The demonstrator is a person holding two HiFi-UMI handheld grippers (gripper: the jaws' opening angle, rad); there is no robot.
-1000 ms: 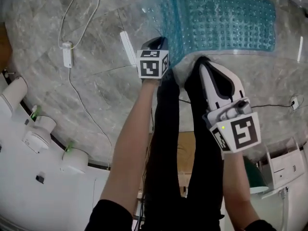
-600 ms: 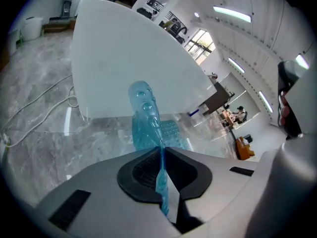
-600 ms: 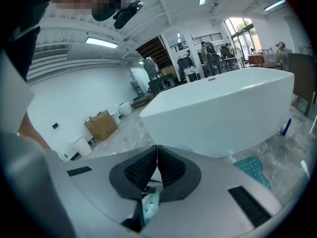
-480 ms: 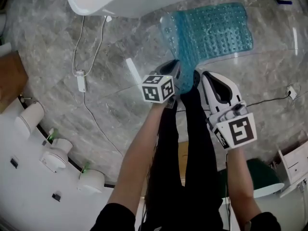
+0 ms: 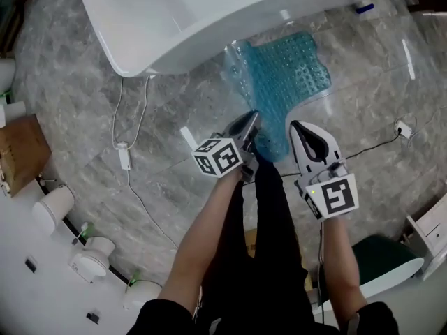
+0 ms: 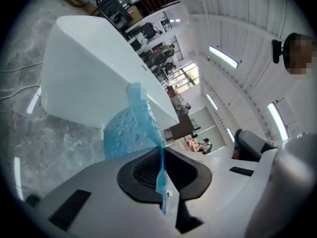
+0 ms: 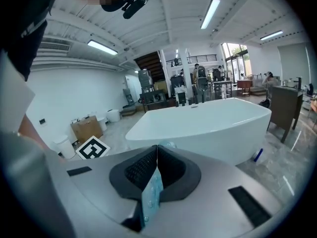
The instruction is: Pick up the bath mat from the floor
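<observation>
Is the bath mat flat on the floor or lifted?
Lifted by one edge: left tongs and right tongs clamp the bath mat, which drapes downward.

The bath mat (image 5: 290,75) is bumpy translucent blue plastic, the floor (image 5: 77,110) polished grey veined stone, the bathtub (image 5: 209,19) at twelve o'clock smooth glossy white.

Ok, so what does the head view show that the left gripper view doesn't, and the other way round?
Only the head view: the person's legs, and the left tool and right tool side by side at the near end of the bath mat. Only the left gripper view: the mat's edge clamped between the left tool's pads, ceiling lights, people far off. Both: the blue mat, the white bathtub, the stone floor.
</observation>
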